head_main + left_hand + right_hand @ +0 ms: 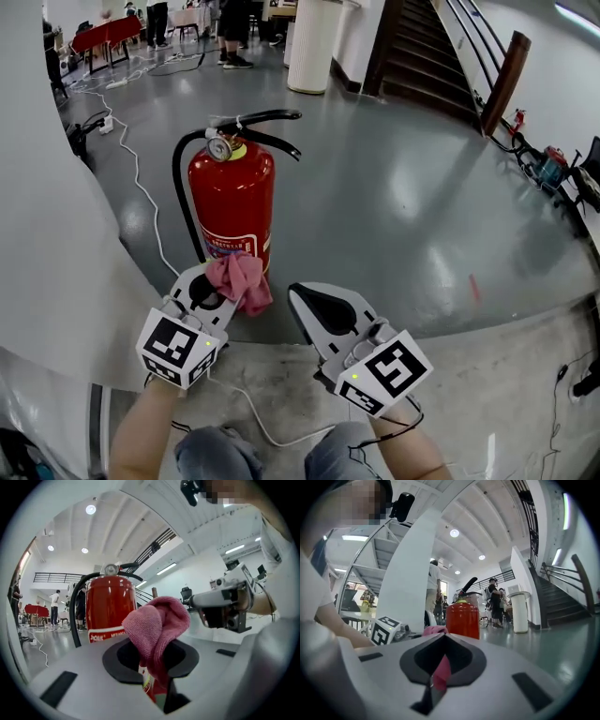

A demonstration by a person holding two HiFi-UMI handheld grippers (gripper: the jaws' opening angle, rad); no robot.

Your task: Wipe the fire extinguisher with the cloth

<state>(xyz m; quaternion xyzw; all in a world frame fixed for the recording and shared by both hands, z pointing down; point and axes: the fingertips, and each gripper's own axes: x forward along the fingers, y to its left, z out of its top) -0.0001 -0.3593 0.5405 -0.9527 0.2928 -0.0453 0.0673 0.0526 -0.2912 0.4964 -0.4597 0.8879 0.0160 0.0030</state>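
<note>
Left gripper (208,289) (157,679): jaws clamped on the pink cloth (242,279) (157,620). The cloth is bunched up and sticks out ahead of the jaw tips, flopping over to the gripper's right.

Fire extinguisher (232,197) (108,606) stands upright on the grey floor (403,206), straight ahead of the left gripper and close to it. In the head view the cloth overlaps the bottom of the red cylinder, at the label; whether they touch I cannot tell. The black hose (180,187) runs down the cylinder's left side. The gauge (219,147) and black handle (262,122) are on top, well above the cloth.

Right gripper (300,294) (438,667): jaws together with only a thin slit between them, gripping nothing. Pink shows through the slit in the right gripper view. It sits just right of the left gripper and a little apart from the cloth, with the extinguisher ahead and to its left (462,618). The left gripper's marker cube (386,629) is off to its left.

A white cable (141,183) lies on the floor left of the extinguisher. Stairs (422,47) are far ahead.
</note>
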